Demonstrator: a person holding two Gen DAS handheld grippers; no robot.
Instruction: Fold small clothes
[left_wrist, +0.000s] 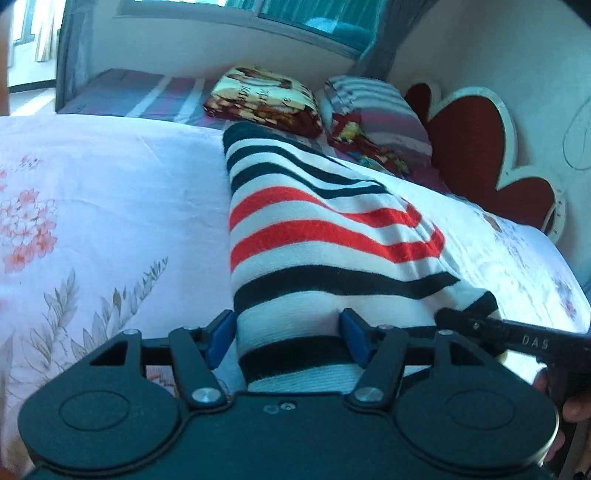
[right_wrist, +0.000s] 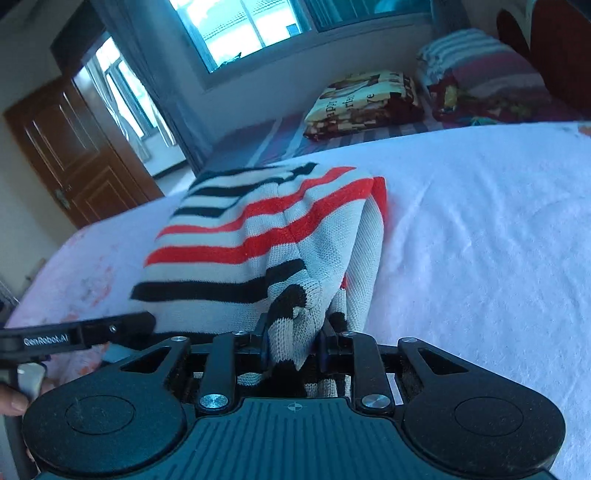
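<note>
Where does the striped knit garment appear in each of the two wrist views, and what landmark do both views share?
Left wrist view: the striped knit garment runs up the centre, from between the open jaws toward the pillows.
Right wrist view: the garment lies centre-left, its near end bunched in the shut jaws.
Shared landmark: the folded printed blanket at the far side of the bed.

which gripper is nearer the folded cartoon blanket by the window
Left, though only slightly. The left gripper straddles the striped sweater's near end, with the cartoon blanket just beyond its far end. The right gripper pinches the sweater's near corner, the blanket farther off.
</note>
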